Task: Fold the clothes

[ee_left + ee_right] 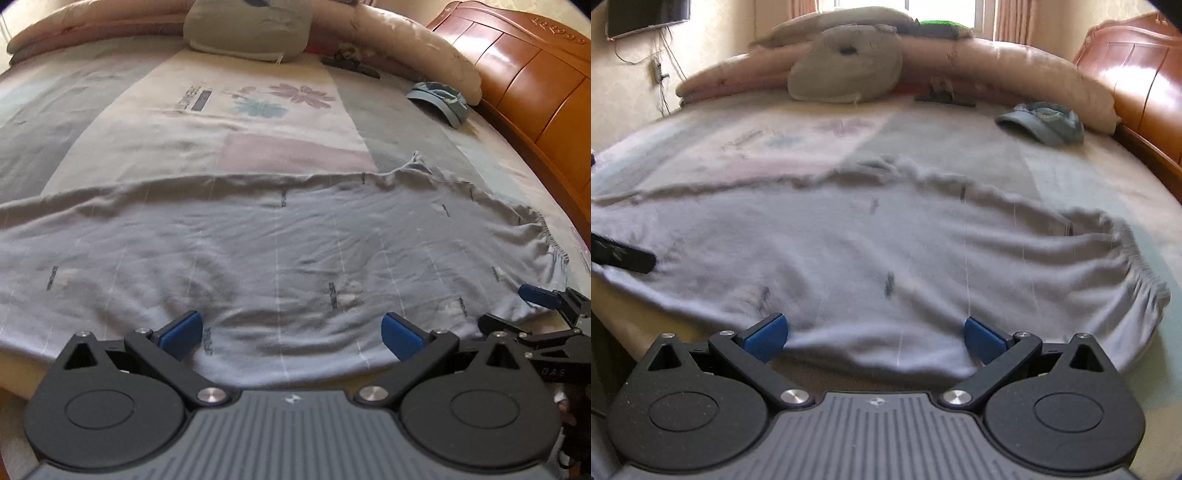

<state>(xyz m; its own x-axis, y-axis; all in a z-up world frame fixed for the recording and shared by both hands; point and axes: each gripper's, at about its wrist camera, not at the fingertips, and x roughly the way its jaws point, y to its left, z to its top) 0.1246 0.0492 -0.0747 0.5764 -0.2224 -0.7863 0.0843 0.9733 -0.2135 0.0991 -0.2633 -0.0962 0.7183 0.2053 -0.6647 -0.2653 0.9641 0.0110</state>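
Note:
A light grey-blue garment (280, 254) with thin white stripes and an elastic waistband (554, 243) lies spread flat across the near part of the bed; it also shows in the right wrist view (886, 251). My left gripper (291, 334) is open, its blue pads wide apart just above the garment's near edge. My right gripper (875, 336) is open too, over the near edge further right; it shows at the right edge of the left wrist view (517, 310). Part of the left gripper (620, 254) shows at the left of the right wrist view.
The bed has a patterned sheet (229, 122). A grey cushion (247, 29), pink quilts (1015, 70), a blue cap (439, 99) and a dark object (351, 64) lie at the far side. A wooden headboard (524, 70) stands on the right.

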